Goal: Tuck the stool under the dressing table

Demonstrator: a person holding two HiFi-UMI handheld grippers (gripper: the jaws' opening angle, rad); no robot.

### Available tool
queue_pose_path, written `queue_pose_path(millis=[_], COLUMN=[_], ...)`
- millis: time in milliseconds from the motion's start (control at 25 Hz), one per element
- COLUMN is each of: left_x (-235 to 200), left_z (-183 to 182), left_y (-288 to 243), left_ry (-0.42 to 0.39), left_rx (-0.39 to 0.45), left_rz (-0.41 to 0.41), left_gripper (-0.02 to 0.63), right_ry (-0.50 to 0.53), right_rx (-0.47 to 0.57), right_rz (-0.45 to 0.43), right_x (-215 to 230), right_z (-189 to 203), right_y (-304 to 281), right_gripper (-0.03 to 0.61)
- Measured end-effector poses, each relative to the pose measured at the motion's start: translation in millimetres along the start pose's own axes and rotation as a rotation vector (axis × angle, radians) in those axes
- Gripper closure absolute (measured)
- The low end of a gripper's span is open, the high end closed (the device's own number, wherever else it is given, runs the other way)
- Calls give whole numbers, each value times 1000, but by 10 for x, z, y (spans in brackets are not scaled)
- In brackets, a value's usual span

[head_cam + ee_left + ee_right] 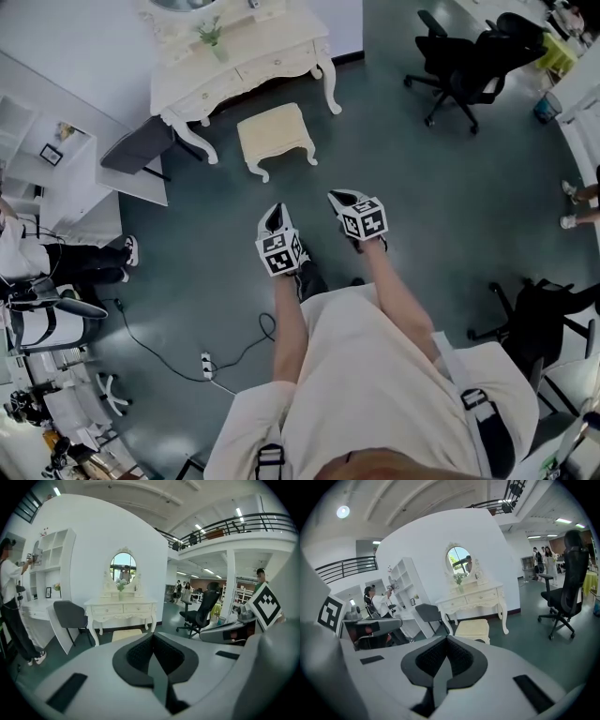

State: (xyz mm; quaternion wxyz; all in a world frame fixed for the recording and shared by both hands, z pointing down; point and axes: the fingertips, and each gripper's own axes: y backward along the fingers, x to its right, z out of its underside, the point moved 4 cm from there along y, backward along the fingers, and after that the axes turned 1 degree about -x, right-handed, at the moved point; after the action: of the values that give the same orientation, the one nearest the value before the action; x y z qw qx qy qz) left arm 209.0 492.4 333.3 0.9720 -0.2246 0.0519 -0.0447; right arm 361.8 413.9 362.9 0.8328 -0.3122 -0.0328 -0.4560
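- Nearest the head camera: a pale shirt (375,375) with dark shoulder straps, and two bare forearms stretched forward over a dark green floor (441,187).
- Left gripper (275,220) (153,654) in the left hand, marker cube facing up. Jaws pressed together, dark pads meeting along one seam, nothing between them.
- Right gripper (342,201) (446,660) just beside the left one, held the same way. Jaws likewise closed, holding nothing.
- Both grippers up in the air, pointing toward the stool (275,133) (126,633) (472,629) but well apart from it.
- Stool with a cream padded top and curved white legs, upright on the floor in front of the dressing table (253,61) (123,607) (473,597). Near the front edge, yet clear of it and not underneath.
- Dressing table white, with drawers and curved legs, set against a white wall. On top, an oval mirror (123,567) (458,559) and a small green plant (211,36).
- Grey chair (141,145) (70,613) (429,612) just left of the dressing table, beside white shelves (47,159).
- Black office chair (469,61) (204,611) (567,588) on wheels off to the right, well apart from the stool.
- Person in a white top and dark trousers (37,253) (11,597) at the shelves on the left.
- Black cable and white power strip (207,364) on the floor at lower left.
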Motion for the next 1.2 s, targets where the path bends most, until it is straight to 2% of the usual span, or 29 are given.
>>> queue_pose_path(millis=[320,760,920,1200], left_x=[-650,-1690,-2057,-2380], left_z=[-485,-913,-943,-818], left_y=[-558,-1308,-1511,-1654], left_ry=[-3,-17,4,31], left_rx=[27,20,6,-23], left_rz=[20,59,76,105], left_gripper=[598,598,598,598], right_ry=[3,-52,-53,-51], right_rx=[-4,23,23,7], right_rz=[21,88,94,97], right_x=[-40,-84,-176,-274], right_z=[-472,-1031,-1139,-1113], right_y=[-630,-1653,-2027,-2383], right_gripper=[535,534,534,534])
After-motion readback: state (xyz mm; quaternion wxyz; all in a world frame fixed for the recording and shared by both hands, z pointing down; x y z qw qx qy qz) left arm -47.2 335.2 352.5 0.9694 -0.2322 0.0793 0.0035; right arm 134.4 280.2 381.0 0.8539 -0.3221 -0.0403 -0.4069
